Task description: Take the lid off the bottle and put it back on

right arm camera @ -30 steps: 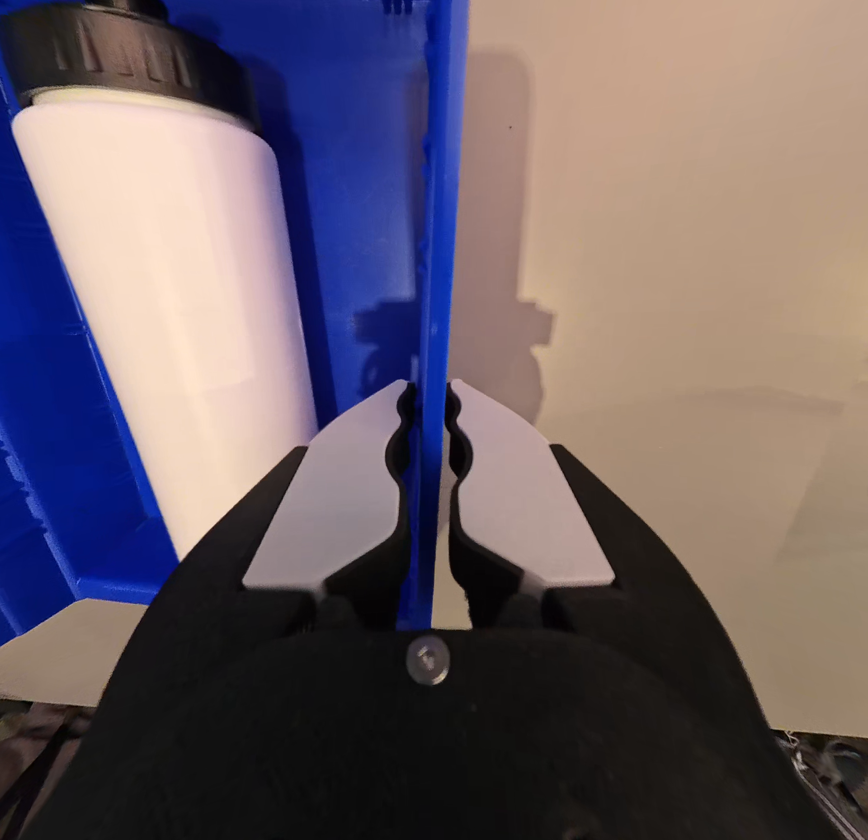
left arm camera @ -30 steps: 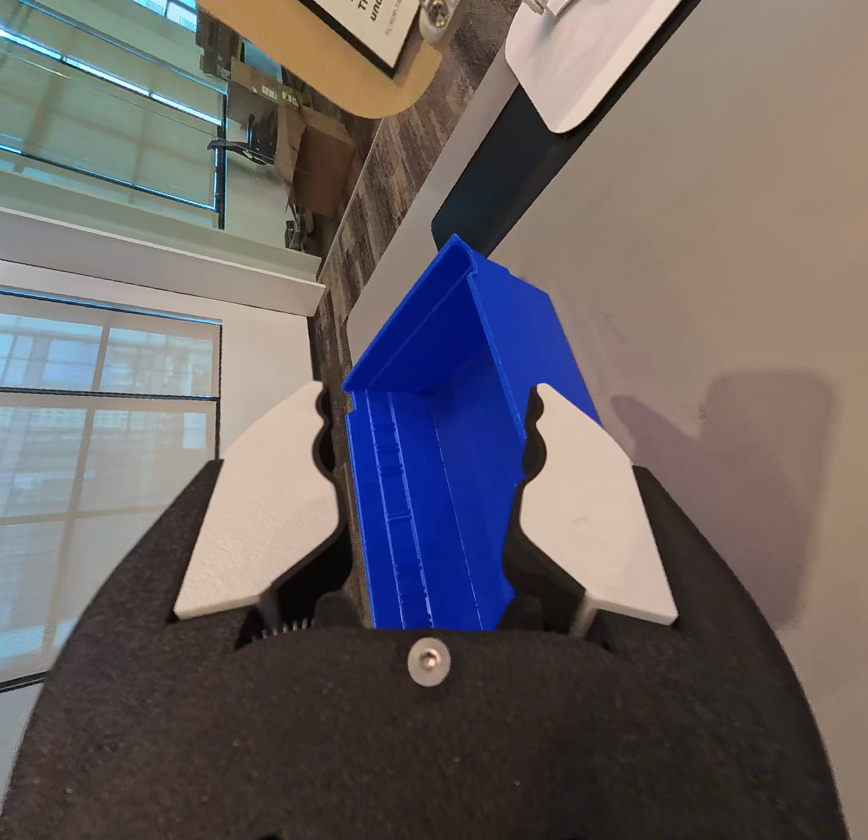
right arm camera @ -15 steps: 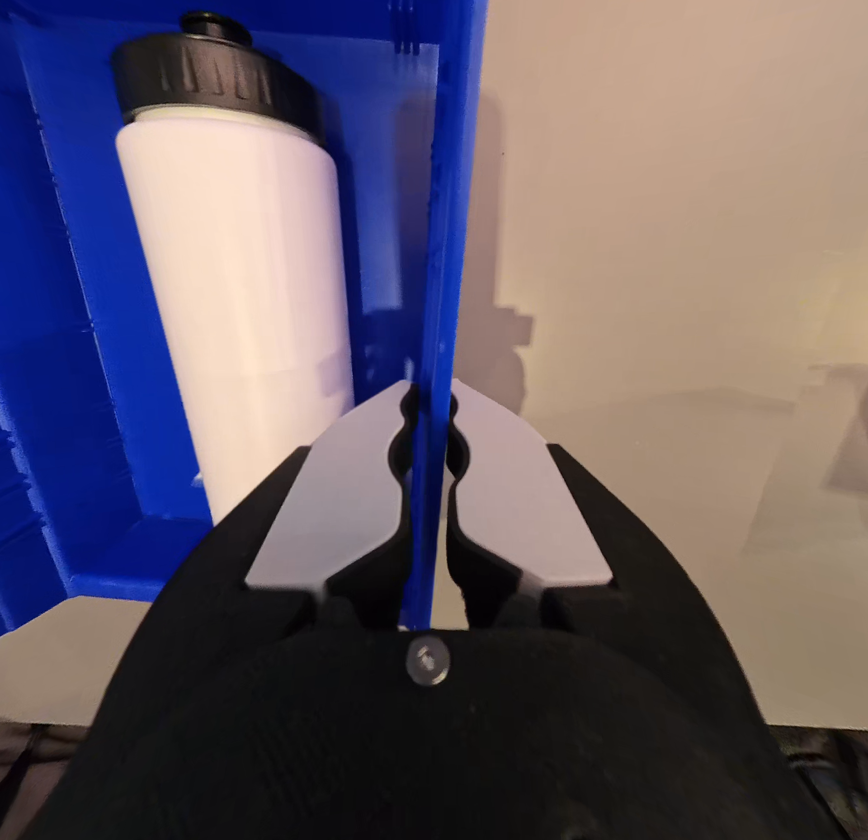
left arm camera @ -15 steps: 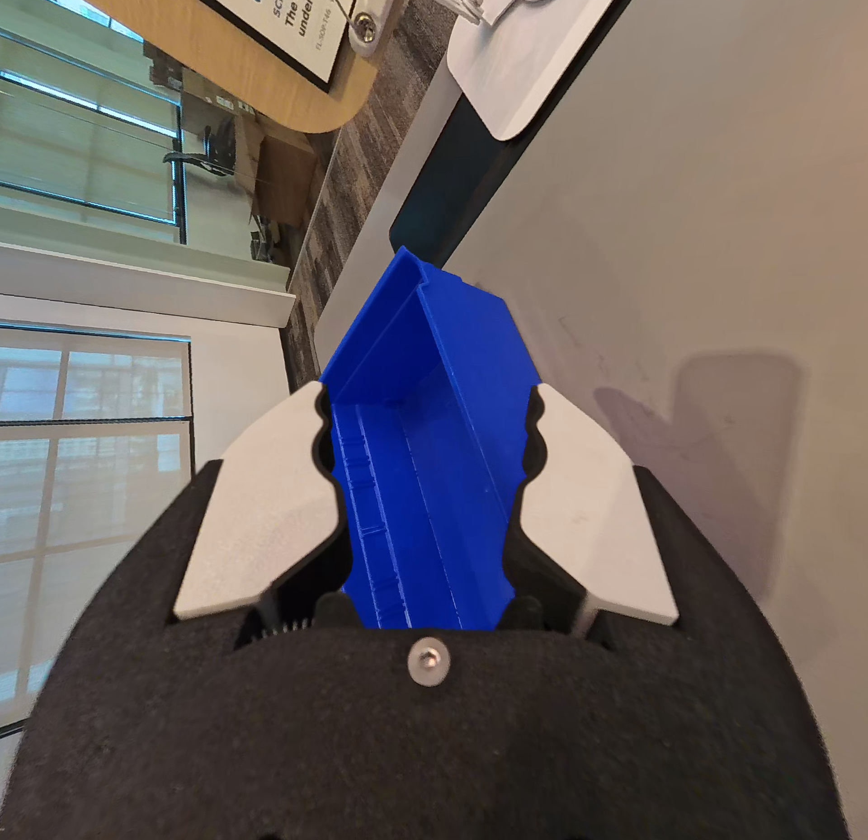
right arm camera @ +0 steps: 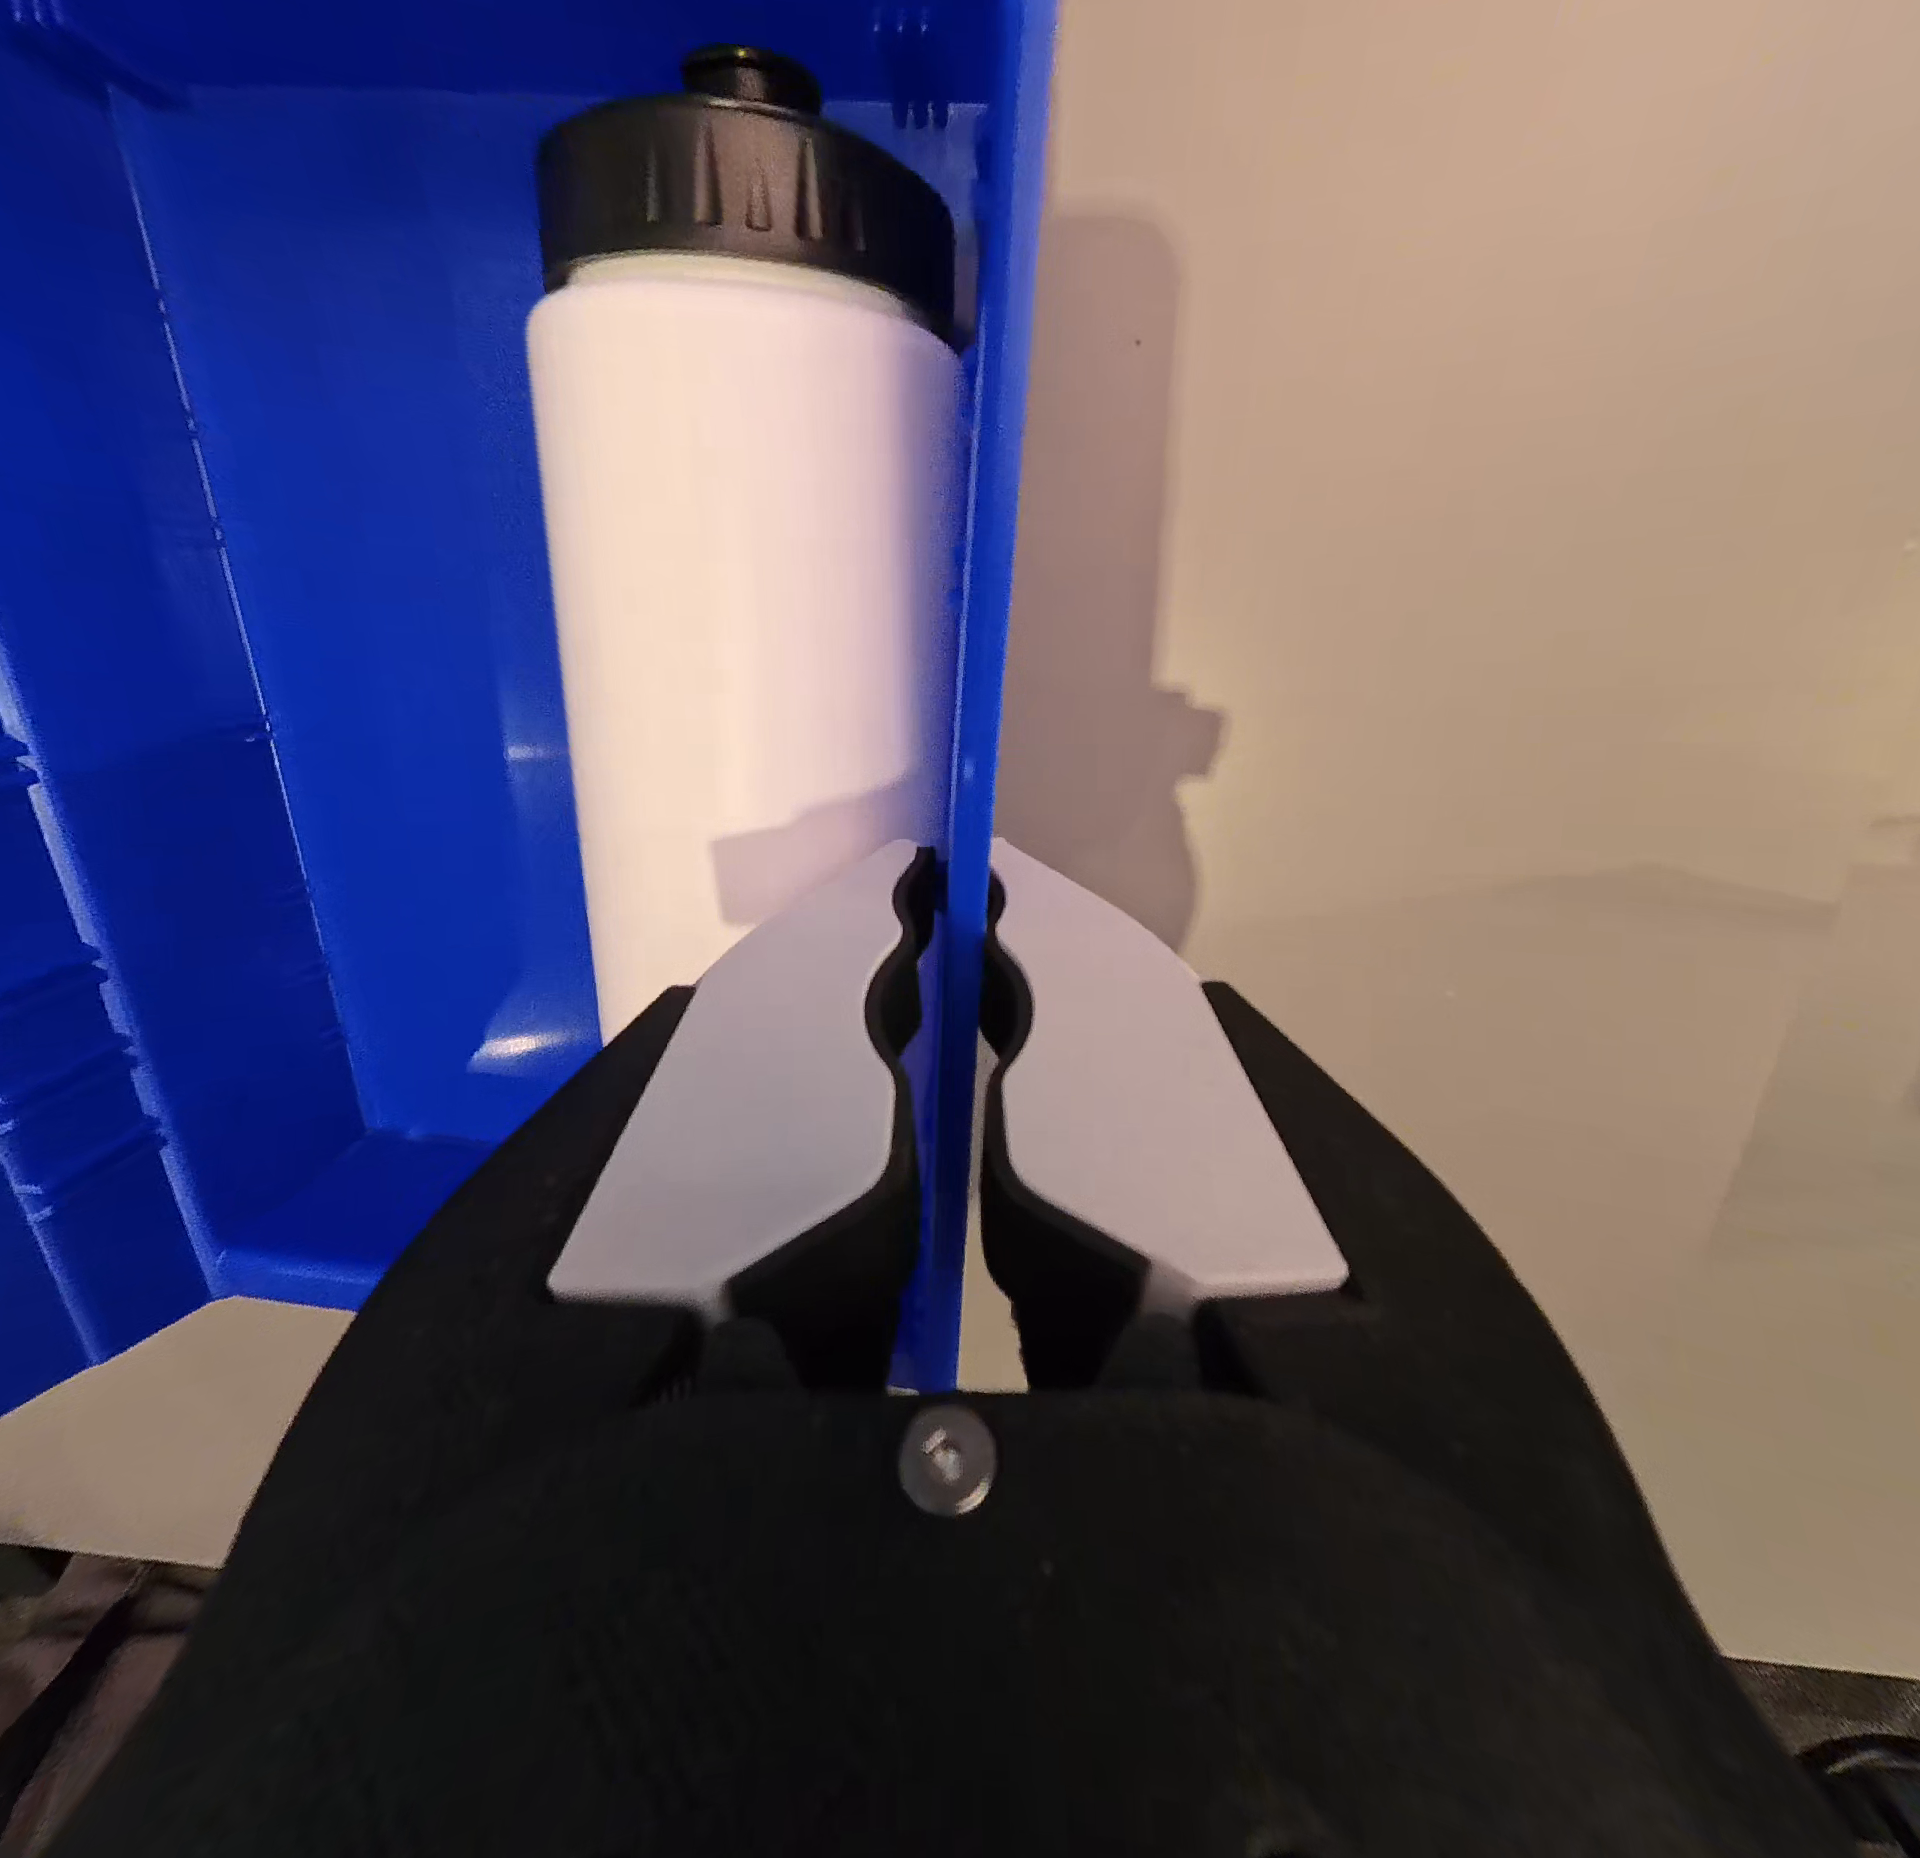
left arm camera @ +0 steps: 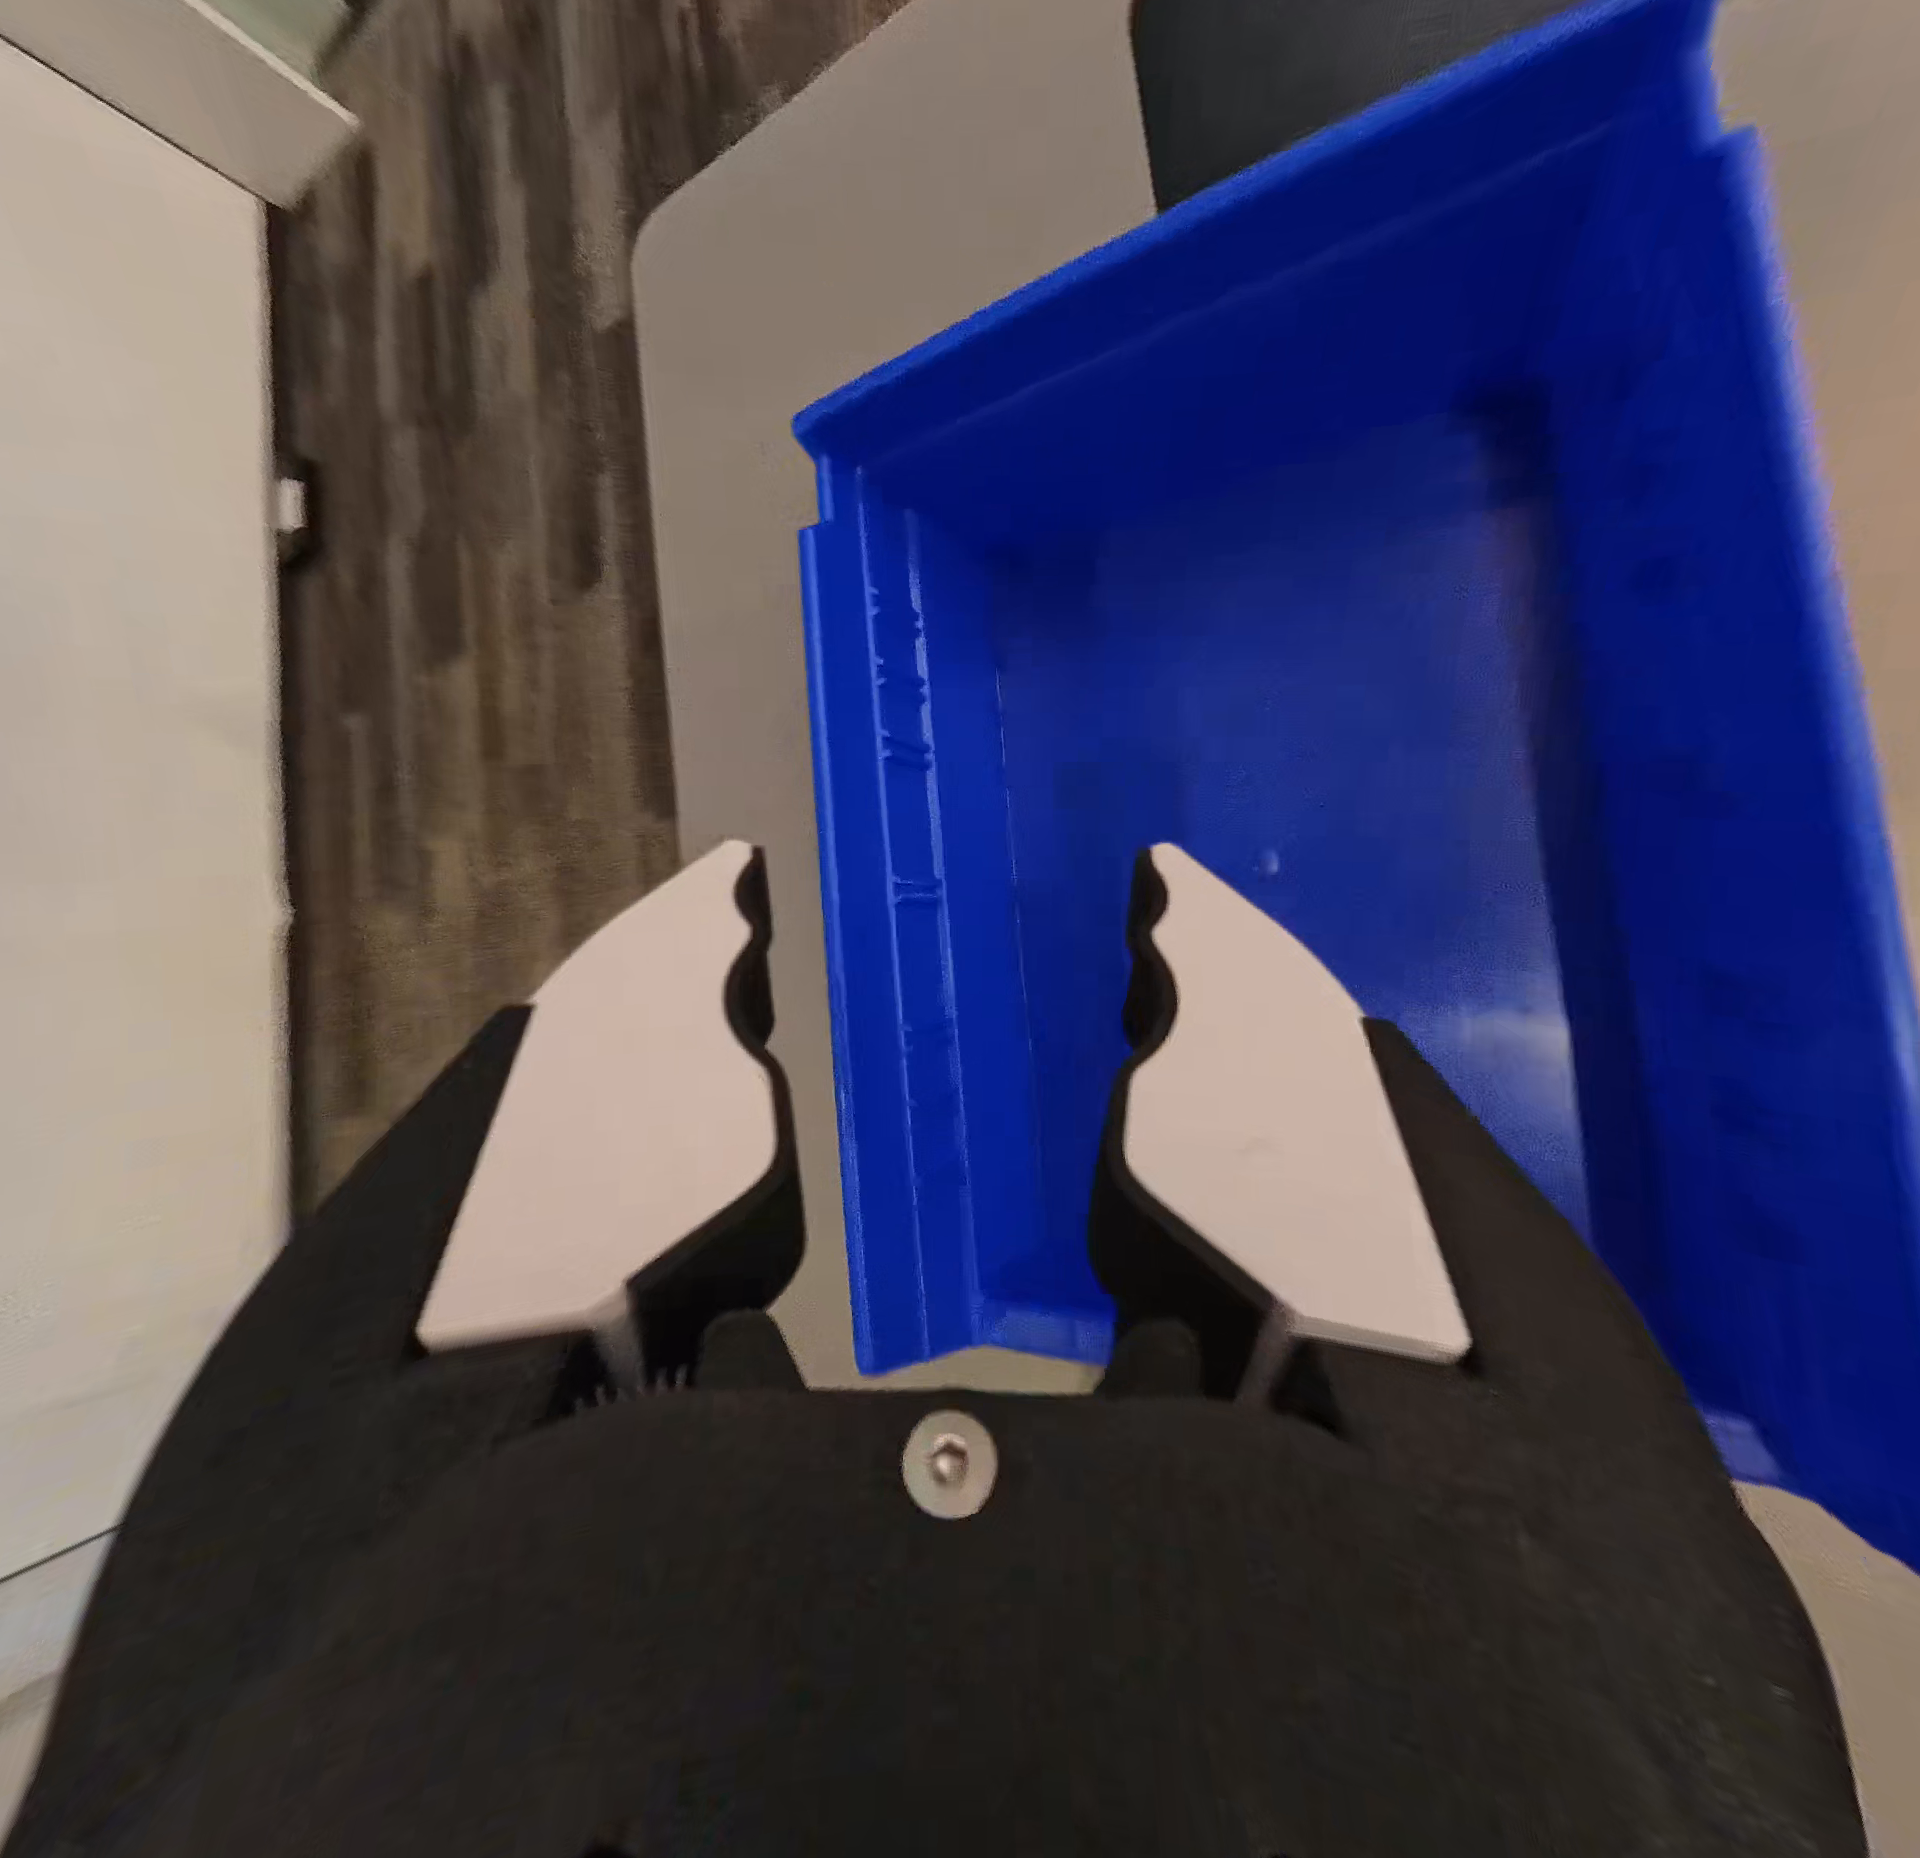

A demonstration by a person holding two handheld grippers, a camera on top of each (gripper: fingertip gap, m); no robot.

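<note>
Bottle in the bin, lid on

Inside the blue bin (right arm camera: 312,561) lies the white bottle (right arm camera: 748,582), its black lid (right arm camera: 743,203) screwed on, against the wall. Right gripper (right arm camera: 958,858) has its jaws clamped on that wall. Left gripper (left arm camera: 951,858) straddles the opposite wall, jaws wide apart, gripping nothing, above the pale tabletop (left arm camera: 727,374)

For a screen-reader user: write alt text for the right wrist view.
The right hand-held gripper is shut on the side wall of a blue bin. Inside the bin lies a white bottle, its black lid on, beside that wall.
</note>
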